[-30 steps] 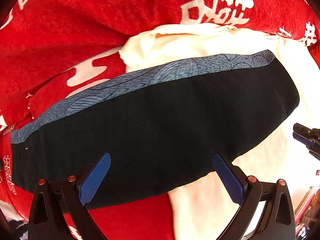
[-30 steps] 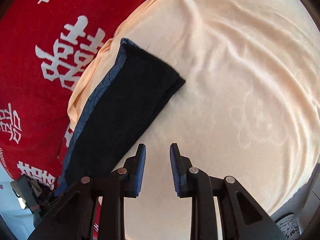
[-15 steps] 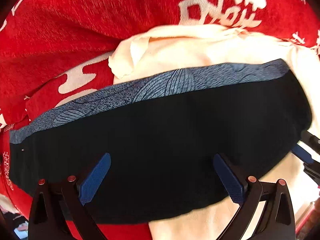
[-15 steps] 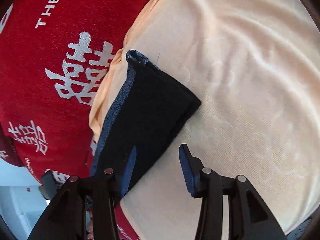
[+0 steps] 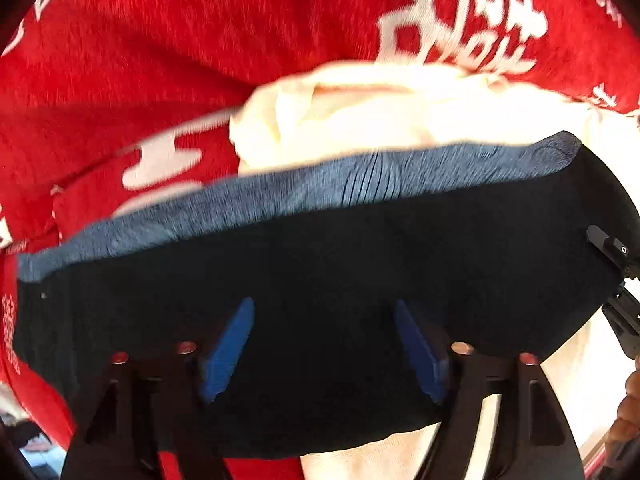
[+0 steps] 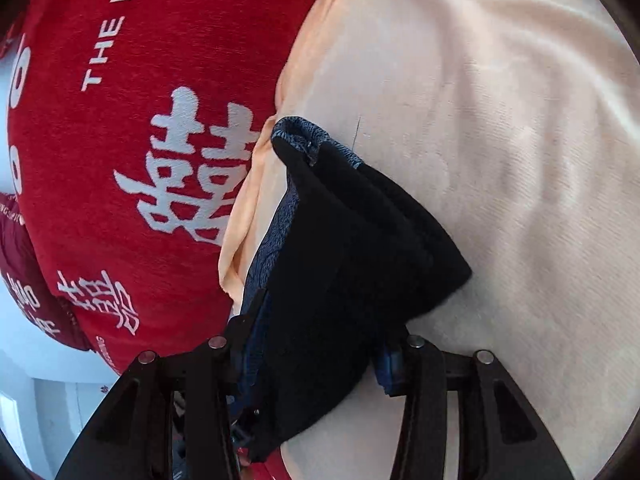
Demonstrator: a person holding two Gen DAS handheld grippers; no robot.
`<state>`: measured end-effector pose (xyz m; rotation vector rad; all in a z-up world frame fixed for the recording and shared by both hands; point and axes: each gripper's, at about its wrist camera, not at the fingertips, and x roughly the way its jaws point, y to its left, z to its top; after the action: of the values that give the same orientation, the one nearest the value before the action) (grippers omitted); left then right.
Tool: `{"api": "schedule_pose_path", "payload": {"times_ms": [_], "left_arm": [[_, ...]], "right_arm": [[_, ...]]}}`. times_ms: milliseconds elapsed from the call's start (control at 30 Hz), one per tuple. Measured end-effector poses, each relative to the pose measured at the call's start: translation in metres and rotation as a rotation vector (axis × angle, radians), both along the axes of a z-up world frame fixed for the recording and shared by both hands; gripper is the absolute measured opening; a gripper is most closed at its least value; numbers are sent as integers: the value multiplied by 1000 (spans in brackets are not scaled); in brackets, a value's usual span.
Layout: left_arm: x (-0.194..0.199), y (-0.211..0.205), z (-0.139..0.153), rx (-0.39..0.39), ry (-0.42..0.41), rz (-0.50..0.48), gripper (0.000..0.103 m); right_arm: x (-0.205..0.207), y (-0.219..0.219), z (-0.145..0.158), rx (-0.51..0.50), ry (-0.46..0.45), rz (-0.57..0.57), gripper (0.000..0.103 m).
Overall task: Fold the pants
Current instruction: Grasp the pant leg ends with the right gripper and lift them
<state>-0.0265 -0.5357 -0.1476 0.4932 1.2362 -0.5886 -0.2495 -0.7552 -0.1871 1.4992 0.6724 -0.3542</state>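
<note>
The dark pants (image 5: pixel 340 280) lie folded on a cream cloth (image 6: pixel 500 160) over a red blanket (image 5: pixel 160 60). The left gripper (image 5: pixel 324 344) is closing over them, nothing yet pinched; the right gripper (image 6: pixel 316 356) is closing around 1 end, so layers could be missed. Only the right view shows that stacked end.

Matt black knit pants (image 5: pixel 328 264) with a blue heathered, line-printed waistband (image 5: pixel 360 184) lie on a soft cream cloth (image 6: pixel 500 128) over fuzzy red woven fabric (image 6: pixel 168 60) lettered in white; the fingers' (image 5: pixel 226 350) blue pads look textured rubber.
</note>
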Motion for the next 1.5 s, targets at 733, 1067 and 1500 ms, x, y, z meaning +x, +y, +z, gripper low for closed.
{"api": "schedule_pose_path", "payload": {"times_ms": [733,1067,1500], "left_arm": [[37,82,19,-170,44,-39,91],[100,245,25,-38,-18,144,91],[148,334,6,-46,-13,249,91]], "right_arm": [[77,73,145,-427,18,288,13],[168,223,162,-767,188,561,14],[233,445,71,-1298,575,1069,45]]}}
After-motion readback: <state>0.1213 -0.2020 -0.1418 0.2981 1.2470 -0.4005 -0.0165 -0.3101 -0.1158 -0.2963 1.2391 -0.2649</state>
